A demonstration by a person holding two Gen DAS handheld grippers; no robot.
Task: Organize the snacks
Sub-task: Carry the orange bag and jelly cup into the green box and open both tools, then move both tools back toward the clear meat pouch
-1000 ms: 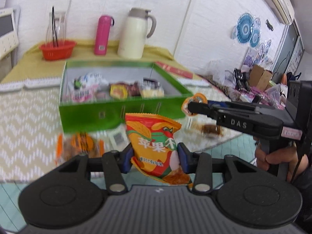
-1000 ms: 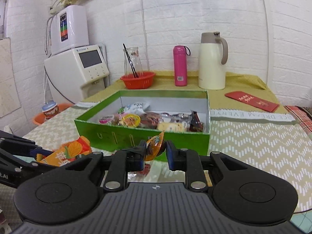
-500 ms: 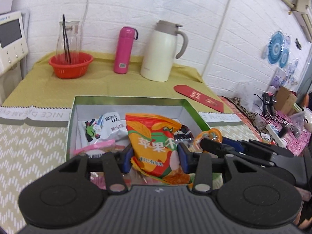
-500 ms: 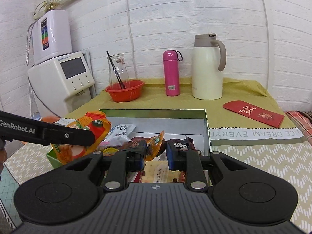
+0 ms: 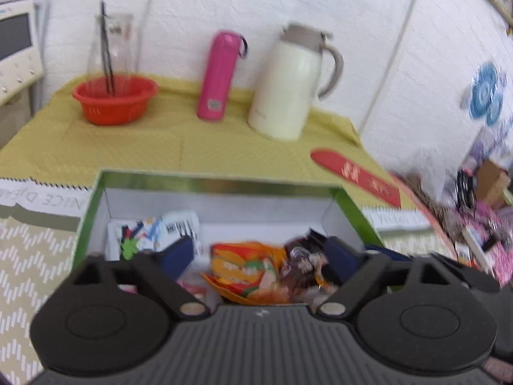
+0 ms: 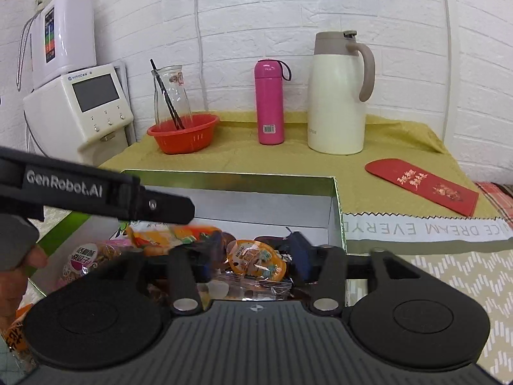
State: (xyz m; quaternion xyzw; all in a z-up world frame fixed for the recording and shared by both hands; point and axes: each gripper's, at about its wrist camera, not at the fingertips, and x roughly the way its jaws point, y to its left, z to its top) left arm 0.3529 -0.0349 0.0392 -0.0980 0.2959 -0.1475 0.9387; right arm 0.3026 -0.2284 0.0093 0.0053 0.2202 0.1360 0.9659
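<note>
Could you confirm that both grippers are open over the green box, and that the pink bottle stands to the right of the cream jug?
Not quite: the pink bottle stands to the left of the cream jug, as the right wrist view shows. The rest holds: the left gripper and the right gripper both have their jaws apart over the green box.
</note>
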